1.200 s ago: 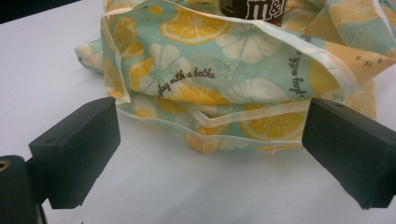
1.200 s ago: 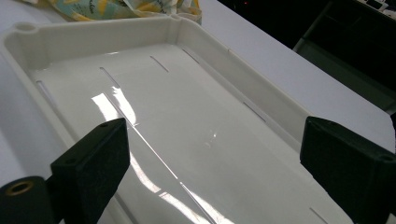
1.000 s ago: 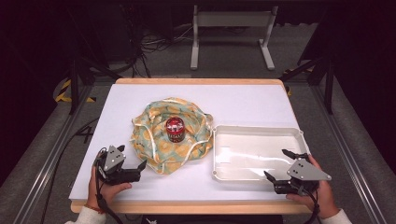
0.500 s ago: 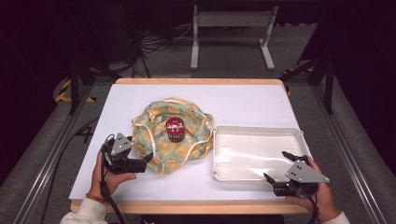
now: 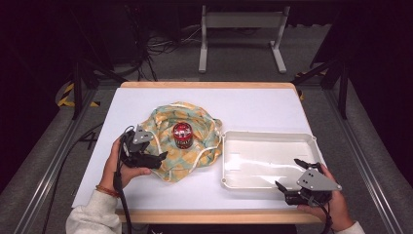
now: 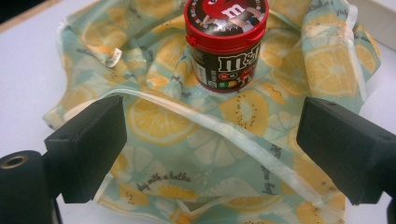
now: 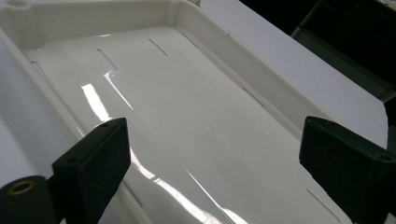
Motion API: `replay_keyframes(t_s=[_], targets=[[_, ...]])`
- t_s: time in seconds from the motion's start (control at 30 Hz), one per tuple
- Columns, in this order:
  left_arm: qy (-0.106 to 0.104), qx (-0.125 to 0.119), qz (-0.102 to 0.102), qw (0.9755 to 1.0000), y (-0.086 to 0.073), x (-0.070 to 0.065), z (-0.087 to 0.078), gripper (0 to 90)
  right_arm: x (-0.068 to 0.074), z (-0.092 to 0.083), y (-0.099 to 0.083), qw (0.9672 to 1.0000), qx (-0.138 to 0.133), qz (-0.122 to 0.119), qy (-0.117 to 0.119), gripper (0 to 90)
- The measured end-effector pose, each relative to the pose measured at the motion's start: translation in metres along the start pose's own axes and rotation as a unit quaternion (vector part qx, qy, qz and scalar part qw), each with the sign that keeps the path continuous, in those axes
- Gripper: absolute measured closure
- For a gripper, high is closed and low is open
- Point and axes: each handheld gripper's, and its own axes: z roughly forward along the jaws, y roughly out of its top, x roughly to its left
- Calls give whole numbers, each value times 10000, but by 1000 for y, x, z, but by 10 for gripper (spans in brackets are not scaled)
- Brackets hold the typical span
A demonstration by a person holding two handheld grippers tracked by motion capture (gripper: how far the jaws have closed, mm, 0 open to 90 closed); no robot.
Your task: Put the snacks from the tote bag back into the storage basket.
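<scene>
The white rectangular table top (image 5: pixel 146 105) carries it all. At its right side sits the shallow white plastic tray (image 5: pixel 267 158), glossy and bare inside. Just left of the tray, touching its corner, lies the crumpled pale-green fabric bag with lemon print and white drawstring (image 5: pixel 187 146). The left gripper (image 5: pixel 158 158) is at the cloth's left edge, its jaws just been closing yet wide apart, cord and fabric between them, nothing pinched. The right gripper (image 5: pixel 288 174) hovers at the tray's near right corner, jaws spread, holding nothing. Upright mid-cloth: the small red-lidded dark candy canister (image 5: pixel 182 134).
</scene>
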Motion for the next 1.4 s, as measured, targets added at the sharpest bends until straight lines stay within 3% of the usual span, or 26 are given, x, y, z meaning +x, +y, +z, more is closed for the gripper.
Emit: replay_keyframes(t_s=[0.2,0.37,0.47,0.6,0.8,0.9,1.17,1.4], targets=[[-49,292,157,9994,18,-1,6,103,2,1,1,9999,76,-89,29,95],[-142,373,187,9990,30,-2,9,104,1,2,1,10000,77,-58,23,96],[-227,711,409,9964,48,-3,17,103,1,2,1,9999,82,-92,35,96],[-217,929,571,9938,61,-2,25,96,2,2,1,9999,83,-88,56,95],[-448,1225,512,9901,77,0,40,84,1,2,1,9999,107,-80,47,98],[-500,1464,545,9865,85,1,51,87,1,1,0,9999,114,-66,15,98],[-737,1683,444,9820,95,0,72,128,0,-1,-1,9999,116,-38,-46,99],[-674,1875,372,9792,97,2,89,140,-1,-2,-2,9999,116,-24,-48,99]])
